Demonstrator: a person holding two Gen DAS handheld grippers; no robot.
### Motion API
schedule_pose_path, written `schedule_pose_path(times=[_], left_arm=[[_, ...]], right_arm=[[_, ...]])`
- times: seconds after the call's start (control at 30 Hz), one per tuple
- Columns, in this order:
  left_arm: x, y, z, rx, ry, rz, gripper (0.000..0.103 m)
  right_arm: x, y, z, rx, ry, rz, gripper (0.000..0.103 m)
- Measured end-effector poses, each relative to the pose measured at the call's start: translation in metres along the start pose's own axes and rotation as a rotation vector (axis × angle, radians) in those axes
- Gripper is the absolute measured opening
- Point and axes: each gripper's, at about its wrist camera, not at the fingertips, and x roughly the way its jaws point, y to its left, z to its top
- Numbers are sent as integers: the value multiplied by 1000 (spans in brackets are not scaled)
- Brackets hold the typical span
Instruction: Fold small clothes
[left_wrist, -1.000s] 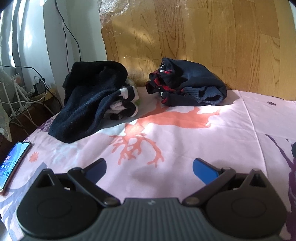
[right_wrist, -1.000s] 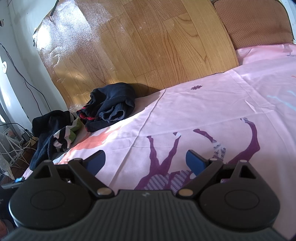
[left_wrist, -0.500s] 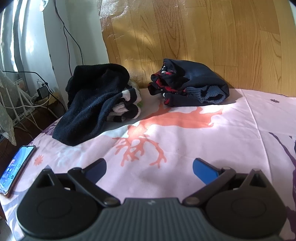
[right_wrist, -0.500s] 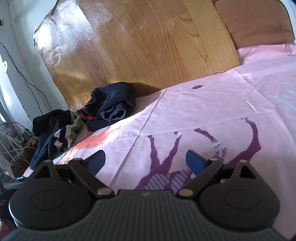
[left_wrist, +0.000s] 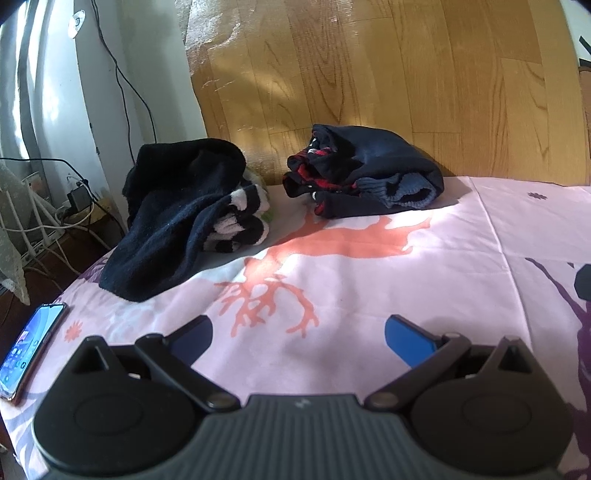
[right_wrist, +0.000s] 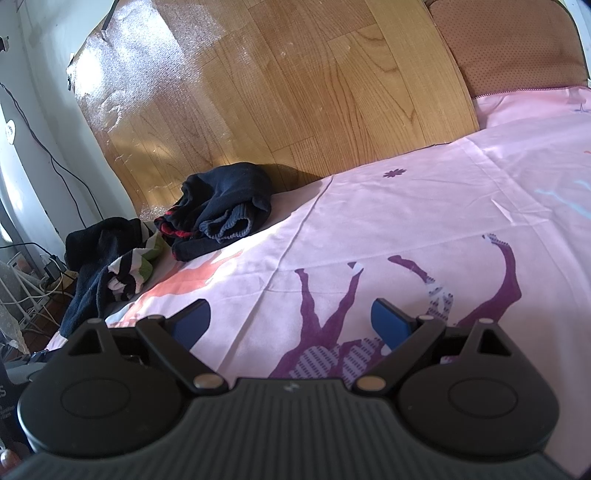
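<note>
Left gripper (left_wrist: 297, 334) drifted leftward; piles unmoved. Black pile (left_wrist: 177, 221) ahead-left, nearer it than right gripper (right_wrist: 290, 321). Both jaws wide, empty.

Both grippers are built the same: the left gripper (left_wrist: 297, 334) and right gripper (right_wrist: 291, 319) are made of matte black plastic, with a ribbed dark grey centre block stamped with a small pale logo. Two round black discs are set either side, silver pivot screws are fitted on the linkage arms, and blue pads (left_wrist: 406, 338) are stuck inside the fingers.
</note>
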Motion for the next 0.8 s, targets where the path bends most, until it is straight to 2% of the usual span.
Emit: schedule_pose_path(times=[0.8], left_arm=[[4, 2, 0, -12, 14, 36, 103]], right_arm=[[0, 1, 0, 1, -1, -1, 95]])
